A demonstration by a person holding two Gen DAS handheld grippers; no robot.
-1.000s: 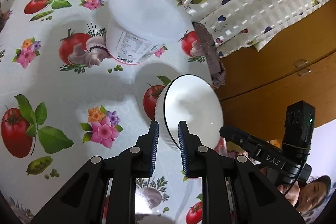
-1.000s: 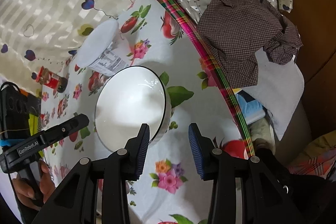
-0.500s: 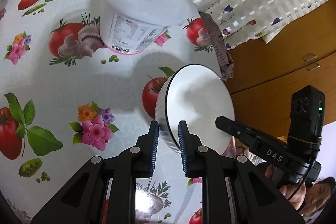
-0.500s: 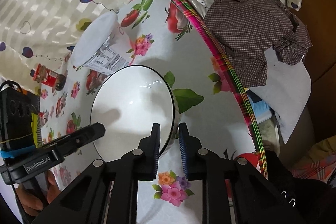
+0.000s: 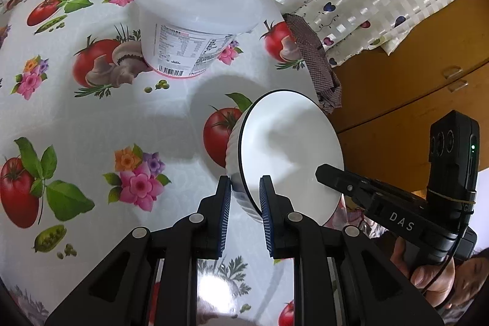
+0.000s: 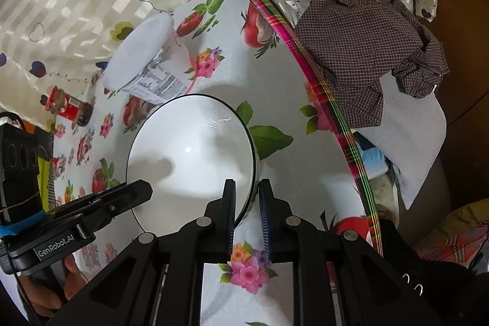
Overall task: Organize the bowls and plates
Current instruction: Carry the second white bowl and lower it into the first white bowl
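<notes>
So, you have 1 white bowl (image 6: 189,161) pinched at its rim from 2 sides, and that is about all the progress the pictures show. Your left gripper (image 5: 243,197) is nearly closed on the bowl's edge, 1 finger inside the bowl and 1 on the ribbed outer wall. Your right gripper (image 6: 247,197) is closed down the same way on the opposite edge. Take the lidded plastic tub (image 5: 195,29) as your landmark: the bowl sits on your side of the tub, near it, over the fruit-printed tablecloth (image 5: 76,127). Whether the bowl is resting on the cloth or lifted just clear of it I cannot tell, though the shadow beneath it hints at a gap.

No plates show in either view, and no second bowl or stack to set this 1 on. Beyond the tub stands only a small red jar (image 6: 65,107) (off by the curtain). By my reading you are early in the job: 1 bowl is in hand, its destination is out of sight, and everything else is left to sort.
</notes>
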